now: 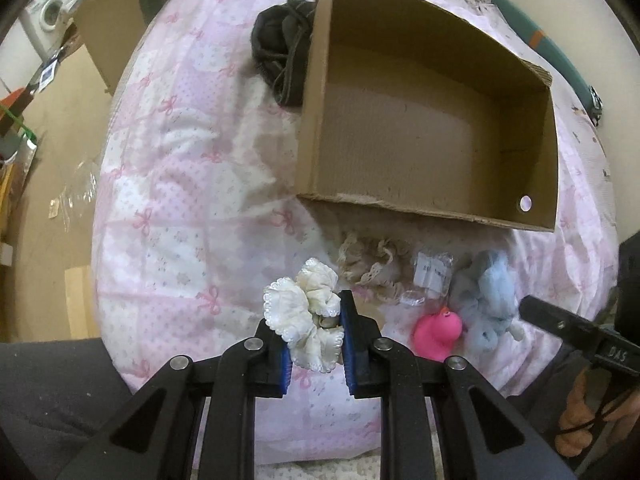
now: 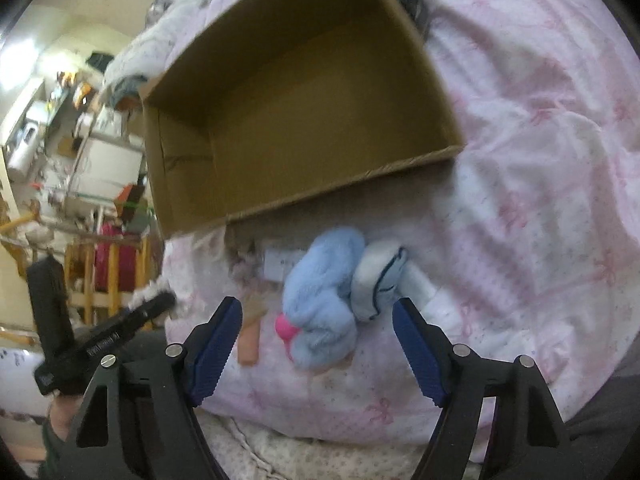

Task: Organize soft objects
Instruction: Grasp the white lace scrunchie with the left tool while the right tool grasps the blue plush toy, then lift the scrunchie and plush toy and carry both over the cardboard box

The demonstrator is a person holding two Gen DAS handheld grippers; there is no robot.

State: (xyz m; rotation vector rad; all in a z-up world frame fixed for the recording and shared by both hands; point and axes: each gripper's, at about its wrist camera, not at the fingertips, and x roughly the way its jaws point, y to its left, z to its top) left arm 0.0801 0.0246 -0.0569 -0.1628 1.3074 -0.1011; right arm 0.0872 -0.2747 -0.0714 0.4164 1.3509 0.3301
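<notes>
1. Scrunchie [image 1: 308, 316], cream with a scalloped edge, sits pinched between the blue pads of the left gripper [image 1: 316, 344], held just above the pink bedspread [image 1: 168, 184], short of the cardboard box [image 1: 432, 116].
2. Only a fold of fabric looks caught, so my judgement is it could slip free on the way to the box, or snag on the near wall if carried too low.
3. Right gripper [image 2: 318, 350] hangs with its fingers spread wide and empty over the blue plush toy [image 2: 324, 300].
4. Closing there could also catch the pink rubber duck [image 1: 438, 332] touching the toy, or the white piece [image 2: 380, 280] just beside it; the soft bed may let the toy roll away.
5. Lace scrunchie [image 1: 372, 268] and a small plastic packet [image 1: 432, 272] lie near the box's front wall; a dark bundle [image 1: 280, 52] rests against its left side.
6. Writing: "DAS" shows on the other gripper's body in the left view; the packet's label is too small to read.
</notes>
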